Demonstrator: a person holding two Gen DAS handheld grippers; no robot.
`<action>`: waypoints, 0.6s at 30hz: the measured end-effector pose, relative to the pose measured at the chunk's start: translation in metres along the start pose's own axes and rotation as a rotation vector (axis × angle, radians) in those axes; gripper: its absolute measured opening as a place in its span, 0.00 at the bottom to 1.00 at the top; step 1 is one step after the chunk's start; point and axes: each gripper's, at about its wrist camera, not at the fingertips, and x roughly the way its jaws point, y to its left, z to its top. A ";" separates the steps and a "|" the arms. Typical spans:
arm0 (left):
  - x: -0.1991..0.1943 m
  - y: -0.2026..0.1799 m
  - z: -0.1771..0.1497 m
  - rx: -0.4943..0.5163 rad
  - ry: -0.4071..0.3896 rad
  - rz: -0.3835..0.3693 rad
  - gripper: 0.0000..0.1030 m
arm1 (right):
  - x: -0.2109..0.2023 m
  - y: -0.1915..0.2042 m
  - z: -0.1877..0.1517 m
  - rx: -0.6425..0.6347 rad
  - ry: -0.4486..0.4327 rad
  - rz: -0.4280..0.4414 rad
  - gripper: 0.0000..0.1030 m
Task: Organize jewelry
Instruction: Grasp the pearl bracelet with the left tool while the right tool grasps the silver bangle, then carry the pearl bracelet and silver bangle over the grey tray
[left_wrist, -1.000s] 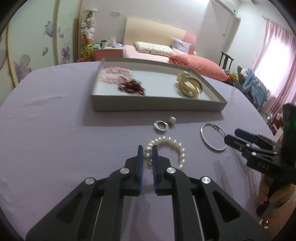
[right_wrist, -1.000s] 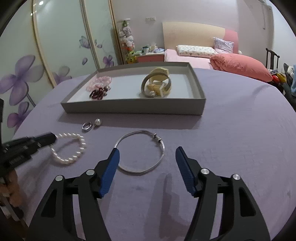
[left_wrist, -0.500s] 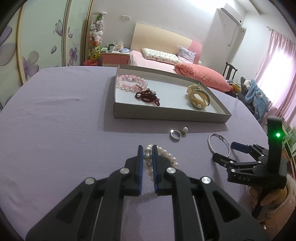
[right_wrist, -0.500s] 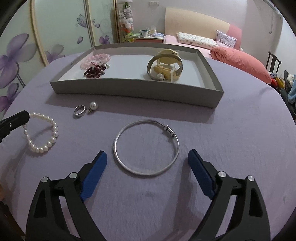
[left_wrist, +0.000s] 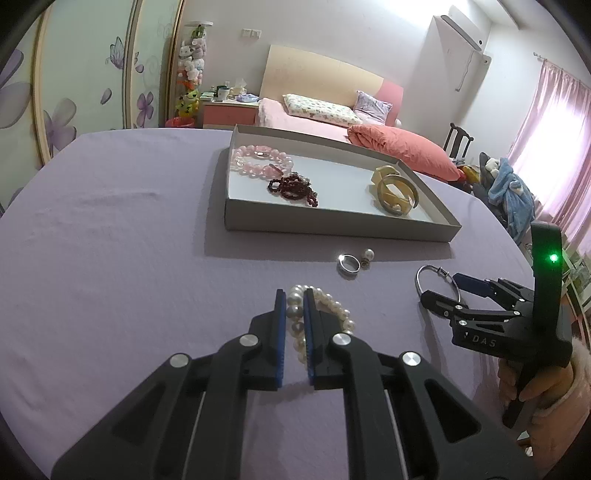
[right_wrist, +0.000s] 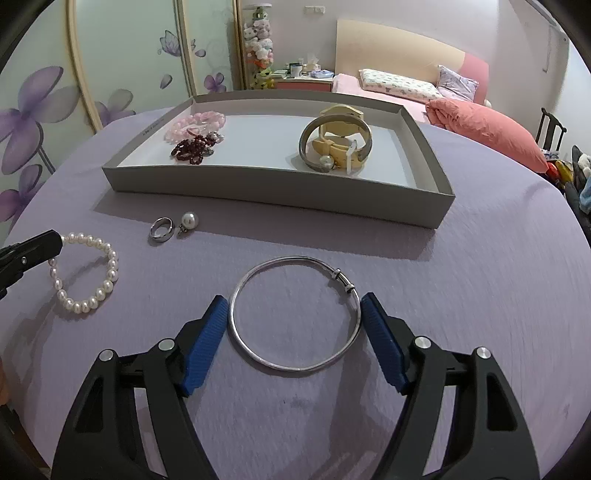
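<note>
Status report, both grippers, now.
Left gripper shut on white pearl bracelet. Right gripper open, straddling thin silver bangle on purple tablecloth. Nothing blocking grey tray.

walls: white, wardrobe doors (right_wrist: 55, 110) with purple flower prints
bed (left_wrist: 306, 110): pink bedding, beige headboard, salmon pillow (left_wrist: 399, 151)
window: pink curtains (left_wrist: 554, 122), pretty bright daylight
surface (right_wrist: 480, 277): lilac cloth

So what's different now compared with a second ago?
The right gripper has moved forward and down, so its open jaws now sit either side of the silver bangle, not yet closed. The left gripper stays clamped on the pearl bracelet, which hasn't left the purple cloth. The ring, pearl earring and everything in the grey tray lie as before.
</note>
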 end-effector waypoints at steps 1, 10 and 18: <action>0.000 -0.001 0.000 0.000 -0.001 -0.001 0.10 | -0.001 0.000 -0.001 0.001 -0.002 0.003 0.71; -0.005 -0.004 -0.002 0.003 -0.016 -0.022 0.10 | -0.014 -0.001 -0.004 0.009 -0.043 0.023 0.71; -0.023 -0.006 0.002 -0.002 -0.070 -0.080 0.10 | -0.027 -0.002 -0.006 0.023 -0.073 0.039 0.71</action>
